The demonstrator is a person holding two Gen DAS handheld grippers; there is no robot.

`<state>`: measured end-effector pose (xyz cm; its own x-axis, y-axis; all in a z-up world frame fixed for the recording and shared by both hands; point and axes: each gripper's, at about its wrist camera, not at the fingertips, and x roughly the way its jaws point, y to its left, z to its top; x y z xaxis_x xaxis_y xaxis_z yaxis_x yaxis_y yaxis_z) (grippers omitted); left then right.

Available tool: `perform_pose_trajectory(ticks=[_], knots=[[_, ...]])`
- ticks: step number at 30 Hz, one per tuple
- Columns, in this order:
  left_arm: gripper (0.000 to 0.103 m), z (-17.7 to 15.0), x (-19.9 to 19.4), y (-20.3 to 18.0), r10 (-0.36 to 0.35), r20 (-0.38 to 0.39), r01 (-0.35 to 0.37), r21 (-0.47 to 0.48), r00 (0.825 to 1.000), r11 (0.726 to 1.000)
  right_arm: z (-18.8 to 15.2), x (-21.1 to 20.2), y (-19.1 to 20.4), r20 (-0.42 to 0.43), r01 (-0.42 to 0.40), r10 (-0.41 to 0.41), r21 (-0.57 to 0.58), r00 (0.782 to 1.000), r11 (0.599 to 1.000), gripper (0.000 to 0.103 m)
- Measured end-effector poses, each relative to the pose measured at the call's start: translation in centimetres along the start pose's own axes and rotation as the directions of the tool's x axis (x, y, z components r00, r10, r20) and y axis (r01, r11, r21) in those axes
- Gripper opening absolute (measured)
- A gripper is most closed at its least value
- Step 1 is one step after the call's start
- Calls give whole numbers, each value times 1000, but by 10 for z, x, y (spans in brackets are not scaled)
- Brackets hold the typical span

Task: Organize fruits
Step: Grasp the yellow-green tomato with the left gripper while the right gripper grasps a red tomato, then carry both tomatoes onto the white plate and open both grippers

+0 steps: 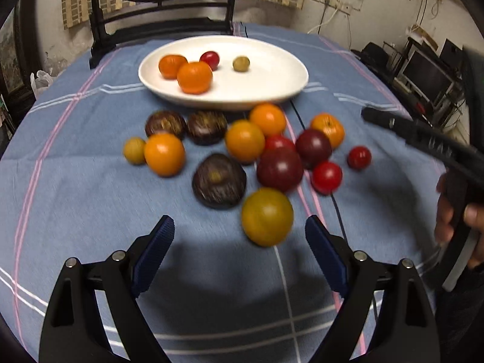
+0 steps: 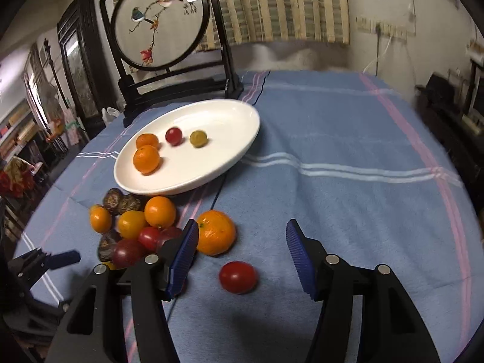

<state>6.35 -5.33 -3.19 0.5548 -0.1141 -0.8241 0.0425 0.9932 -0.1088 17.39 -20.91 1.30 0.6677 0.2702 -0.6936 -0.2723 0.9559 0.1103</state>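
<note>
A white oval plate [image 1: 272,87] [image 2: 230,157] holds two oranges [image 1: 194,77], a red tomato [image 1: 209,58] and a green-yellow fruit [image 1: 241,63]. Several loose fruits lie on the blue cloth in front of it: oranges, red tomatoes, dark purple fruits. My left gripper [image 1: 239,233] is open, just short of a yellow-green tomato [image 1: 267,216]. My right gripper [image 2: 242,236] is open above a red tomato [image 2: 238,276], with an orange [image 2: 215,232] by its left finger. It also shows in the left wrist view [image 1: 423,139].
A black-framed round embroidered screen [image 2: 160,21] stands behind the plate at the table's far edge. The blue checked tablecloth [image 2: 348,181] covers the round table. Shelves and cables line the walls beyond.
</note>
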Motion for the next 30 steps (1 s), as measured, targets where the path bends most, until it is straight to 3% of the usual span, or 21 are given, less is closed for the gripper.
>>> perform_pose_trajectory(ticks=[4,6,7,9,11,14,17,20,23,27,30], knots=[[80,-1,10,-6,10,-23,-10,9,1000,1000,0,-7,1,1,-13,13,-18,1000,1000,61],[65,1,16,-8,-5,-43,5,11,999,1000,-1,-7,1,-22,-30,29,-37,999,999,64],[64,1,17,-10,6,-39,-5,21,999,1000,-1,-7,2,-32,-33,31,-54,999,998,66],[38,3,17,-14,13,-15,-12,60,1000,998,-1,-11,4,-31,-15,12,-104,999,994,74],[38,5,16,-14,6,-21,-4,58,1000,998,-4,-13,5,-31,-3,-1,-143,1000,990,79],[38,4,14,-13,-2,-27,3,58,1000,998,-9,-7,6,-67,10,-23,-187,997,982,79],[38,2,12,-10,-14,-30,16,51,999,999,-18,9,13,-119,65,-98,-251,988,966,79],[38,1,9,-8,-24,-29,25,42,999,999,-23,20,15,-153,63,-107,-269,982,961,78],[38,-2,7,-8,-38,-28,39,44,999,998,-24,25,14,-172,43,-90,-260,981,965,64],[38,-3,4,-8,-53,-24,54,41,998,998,-28,34,17,-205,-10,-43,-253,978,967,33],[38,-3,-1,-5,-60,-12,61,36,998,998,-28,35,20,-201,-18,-33,-245,979,969,32]])
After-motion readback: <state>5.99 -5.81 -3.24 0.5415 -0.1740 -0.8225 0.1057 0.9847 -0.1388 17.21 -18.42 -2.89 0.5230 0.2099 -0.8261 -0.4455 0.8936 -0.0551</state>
